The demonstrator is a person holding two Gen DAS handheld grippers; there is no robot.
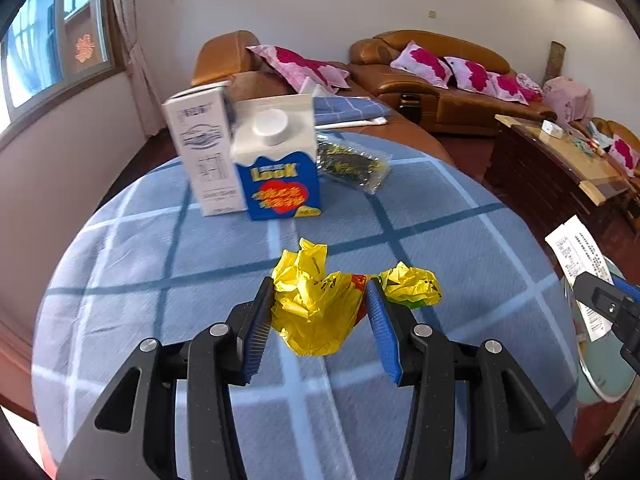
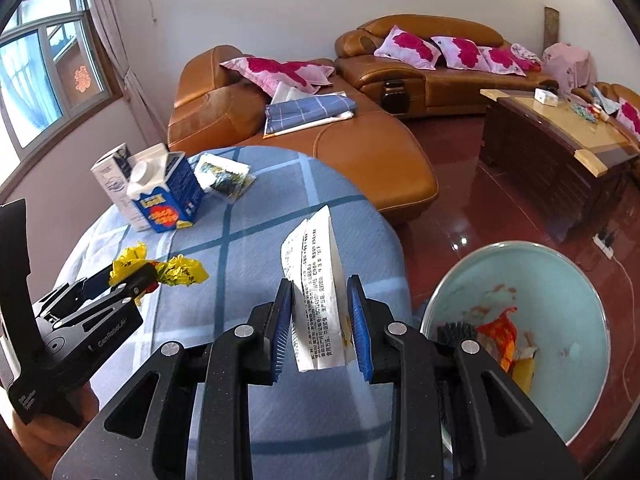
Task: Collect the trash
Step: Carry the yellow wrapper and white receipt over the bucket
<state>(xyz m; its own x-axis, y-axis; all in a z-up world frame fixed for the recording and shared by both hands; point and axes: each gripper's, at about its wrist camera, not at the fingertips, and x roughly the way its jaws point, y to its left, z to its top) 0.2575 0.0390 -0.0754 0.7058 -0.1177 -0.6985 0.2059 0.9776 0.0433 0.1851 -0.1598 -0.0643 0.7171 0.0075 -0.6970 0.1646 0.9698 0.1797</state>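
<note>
My left gripper point(image 1: 320, 300) is closed around a crumpled yellow wrapper point(image 1: 312, 308) on the blue checked tablecloth point(image 1: 140, 300); a second yellow wad point(image 1: 412, 286) lies just right of its right finger. My right gripper point(image 2: 320, 300) is shut on a white printed paper wrapper point(image 2: 318, 280), held above the table's right edge. The left gripper point(image 2: 120, 284) and both yellow wads also show in the right wrist view. A light blue trash bin point(image 2: 576, 280) with some scraps inside stands on the floor to the right.
A white carton point(image 1: 200, 148), a blue milk carton point(image 1: 280, 168) and a clear snack bag point(image 1: 352, 164) stand at the table's far side. Brown sofas point(image 2: 360, 152) lie beyond, and a wooden coffee table point(image 2: 560, 148) stands at the right.
</note>
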